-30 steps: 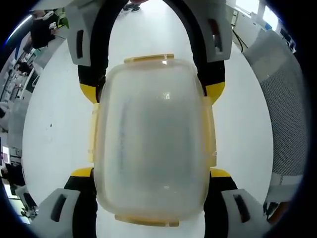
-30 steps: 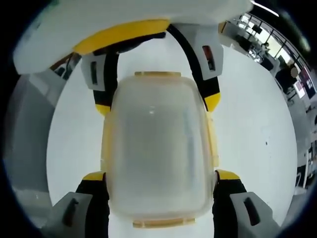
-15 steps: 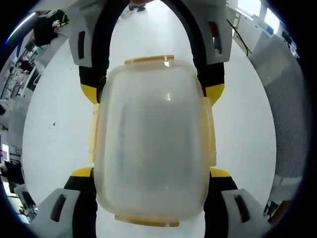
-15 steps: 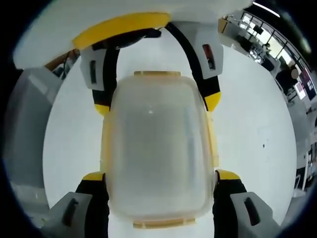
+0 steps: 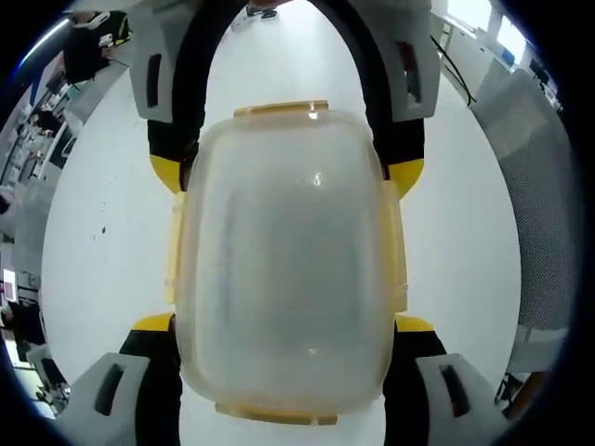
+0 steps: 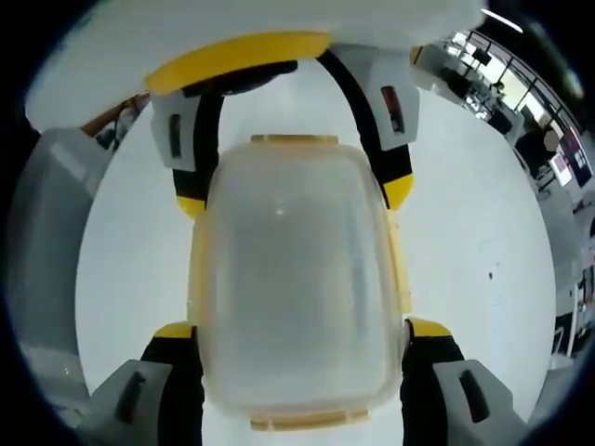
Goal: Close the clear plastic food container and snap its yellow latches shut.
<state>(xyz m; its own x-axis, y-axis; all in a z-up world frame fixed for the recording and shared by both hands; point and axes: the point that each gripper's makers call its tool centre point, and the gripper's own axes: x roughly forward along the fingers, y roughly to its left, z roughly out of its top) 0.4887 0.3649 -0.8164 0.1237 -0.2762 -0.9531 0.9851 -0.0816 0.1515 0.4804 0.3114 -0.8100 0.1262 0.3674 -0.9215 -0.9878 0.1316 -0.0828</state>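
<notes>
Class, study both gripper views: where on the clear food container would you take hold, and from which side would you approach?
Grip the clear food container across its two long sides, where the yellow side latches run, coming in from a short end. Its narrower width spans between the jaws; the left gripper and right gripper each straddle it that way from opposite ends.

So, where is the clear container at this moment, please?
The clear container sits on the white table in the middle of both views, between the left gripper near it and the right gripper facing from the far end.
</notes>
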